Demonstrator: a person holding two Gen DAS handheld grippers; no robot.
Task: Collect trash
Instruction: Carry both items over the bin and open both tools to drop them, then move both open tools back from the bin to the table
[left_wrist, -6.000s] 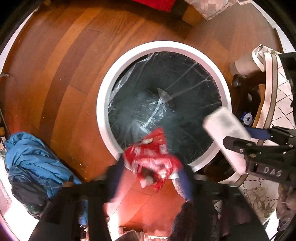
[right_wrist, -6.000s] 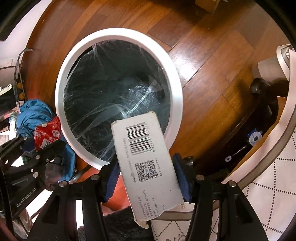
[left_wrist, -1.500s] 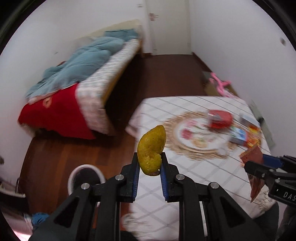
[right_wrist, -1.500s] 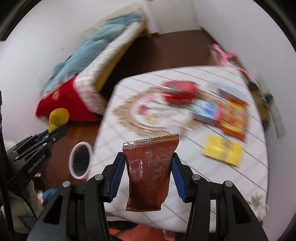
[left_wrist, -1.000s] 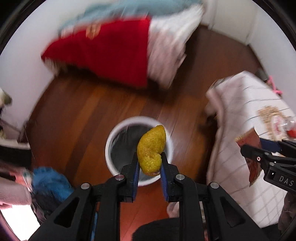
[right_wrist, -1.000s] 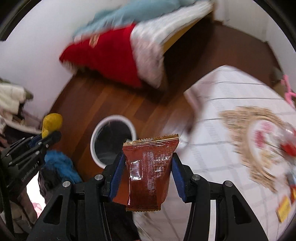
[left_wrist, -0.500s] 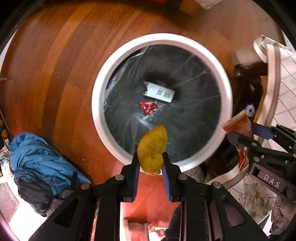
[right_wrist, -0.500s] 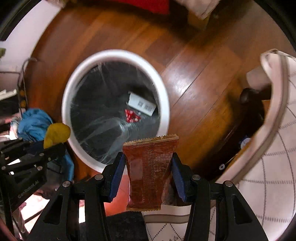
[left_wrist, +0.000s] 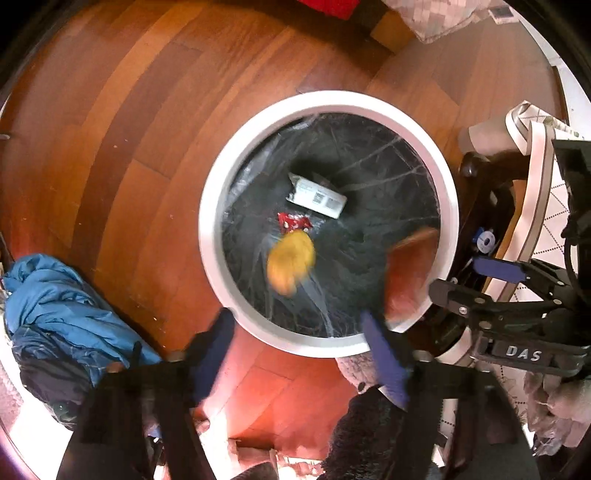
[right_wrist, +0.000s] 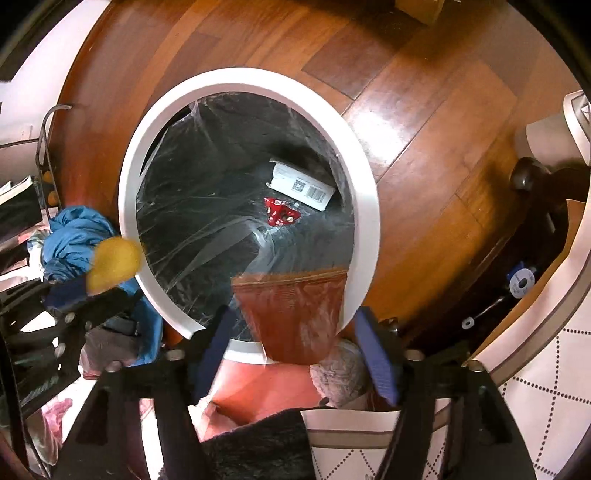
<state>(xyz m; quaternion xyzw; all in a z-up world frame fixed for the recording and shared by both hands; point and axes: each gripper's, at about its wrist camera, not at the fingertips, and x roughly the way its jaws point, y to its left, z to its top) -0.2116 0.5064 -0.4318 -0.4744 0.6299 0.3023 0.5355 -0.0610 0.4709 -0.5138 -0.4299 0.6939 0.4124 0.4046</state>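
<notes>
A white-rimmed bin (left_wrist: 207, 229) with a black liner stands on the wood floor, right under both grippers. A white barcoded box (left_wrist: 317, 195) and a red wrapper (left_wrist: 293, 221) lie at its bottom. My left gripper (left_wrist: 301, 354) is opening, with nothing between its pads. A blurred yellow peel (left_wrist: 291, 264) falls free over the bin mouth. My right gripper (right_wrist: 295, 343) is opening too. The brown snack wrapper (right_wrist: 295, 314) hangs blurred between its spread pads, touching neither. In the right wrist view the peel (right_wrist: 114, 264) shows by the left gripper (right_wrist: 74, 291).
A heap of blue cloth (left_wrist: 55, 306) lies left of the bin. On the right stands a table draped in a white patterned cloth (left_wrist: 535, 184), with a dark leg (left_wrist: 476, 166) close to the rim. A dark fuzzy slipper (left_wrist: 369, 443) is below.
Both grippers have spread their jaws over the bin. The yellow peel has left the left pads and drops toward the liner. The brown wrapper has come loose from the right pads.
</notes>
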